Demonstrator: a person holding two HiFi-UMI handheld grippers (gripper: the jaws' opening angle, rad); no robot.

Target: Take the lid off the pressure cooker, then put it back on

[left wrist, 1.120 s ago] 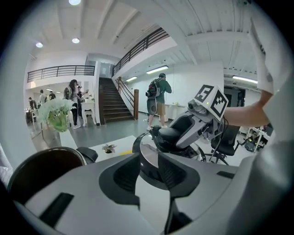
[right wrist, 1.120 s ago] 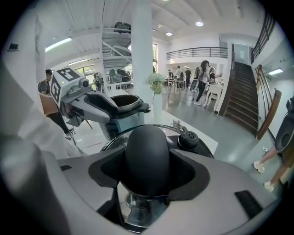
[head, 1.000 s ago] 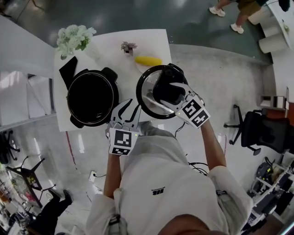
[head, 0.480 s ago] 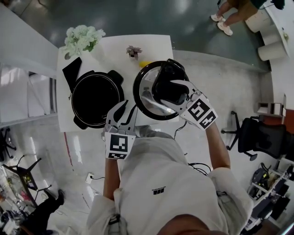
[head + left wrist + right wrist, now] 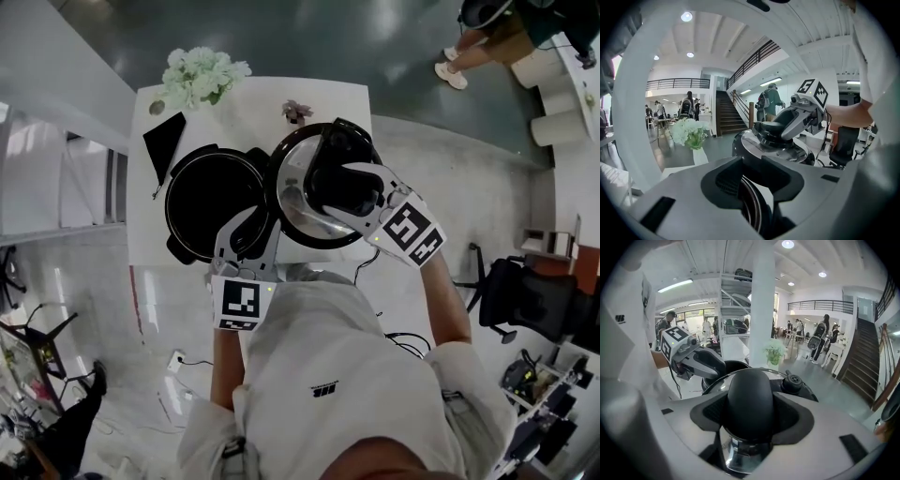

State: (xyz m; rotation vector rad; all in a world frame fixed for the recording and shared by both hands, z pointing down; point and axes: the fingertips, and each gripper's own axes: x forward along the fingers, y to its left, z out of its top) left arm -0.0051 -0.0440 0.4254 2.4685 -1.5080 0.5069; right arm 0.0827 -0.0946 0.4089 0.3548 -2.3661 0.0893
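Observation:
The black pressure cooker pot stands open on the white table. Its round lid, shiny with a black rim, hangs in the air at the pot's right; in the head view its left edge overlaps the pot's rim. My right gripper is shut on the lid's black handle, which fills the space between the jaws. A small valve sits beyond the handle. My left gripper is shut on the lid's near-left rim, a thin curved edge between its jaws.
A vase of white flowers stands at the table's far left corner, a flat black object beside it and a small potted plant at the far middle. People walk in the hall beyond. An office chair stands to the right.
Both grippers have carried the lid up and to the left, from beside the pot to overlapping its right rim. The yellow object on the table is now hidden behind the lid.

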